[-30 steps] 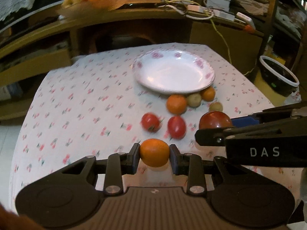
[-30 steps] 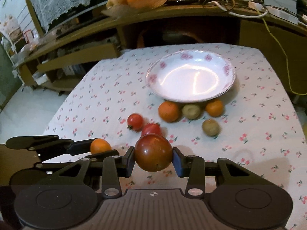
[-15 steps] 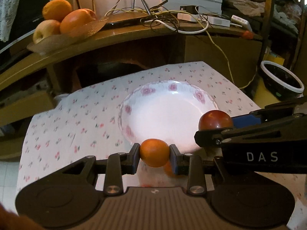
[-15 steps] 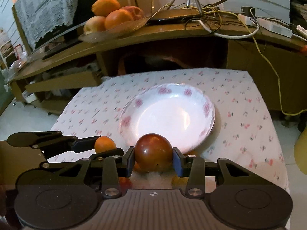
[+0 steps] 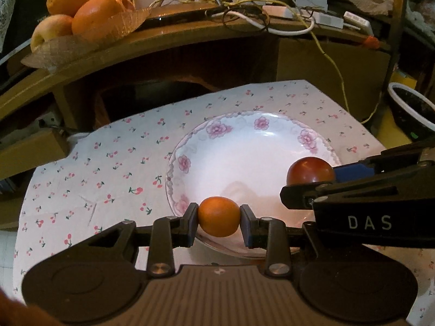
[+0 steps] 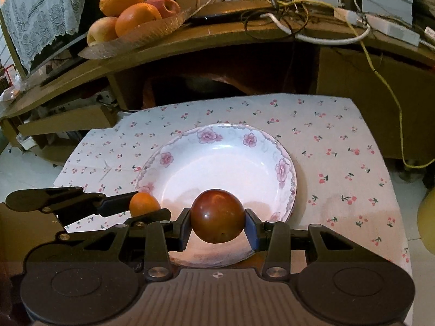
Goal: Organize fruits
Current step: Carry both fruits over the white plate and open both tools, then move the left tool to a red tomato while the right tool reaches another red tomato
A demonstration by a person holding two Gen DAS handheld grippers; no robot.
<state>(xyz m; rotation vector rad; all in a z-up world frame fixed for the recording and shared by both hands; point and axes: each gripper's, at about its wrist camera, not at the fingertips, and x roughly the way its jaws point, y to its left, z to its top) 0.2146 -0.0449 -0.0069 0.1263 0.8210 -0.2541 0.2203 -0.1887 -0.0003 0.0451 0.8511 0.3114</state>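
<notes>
My left gripper [image 5: 219, 221] is shut on a small orange [image 5: 219, 216] and holds it over the near left rim of the white flowered plate [image 5: 214, 133]. My right gripper [image 6: 217, 224] is shut on a dark red tomato [image 6: 217, 215] and holds it over the plate's [image 6: 282, 168] near side. Each gripper shows in the other's view: the tomato [image 5: 310, 169] to the right, the orange [image 6: 144, 203] to the left. The plate has nothing in it. The other loose fruits are hidden below the grippers.
The plate sits on a cherry-print tablecloth [image 5: 108, 163]. Behind the table a wooden shelf [image 6: 217, 40] carries a dish of large oranges and apples [image 6: 130, 19] and tangled cables [image 6: 299, 21]. A dark white-rimmed bin [image 5: 410, 108] stands on the floor at the right.
Both grippers moved forward together from over the loose fruits to above the plate, each still holding its fruit. The loose fruits have dropped out of view.
</notes>
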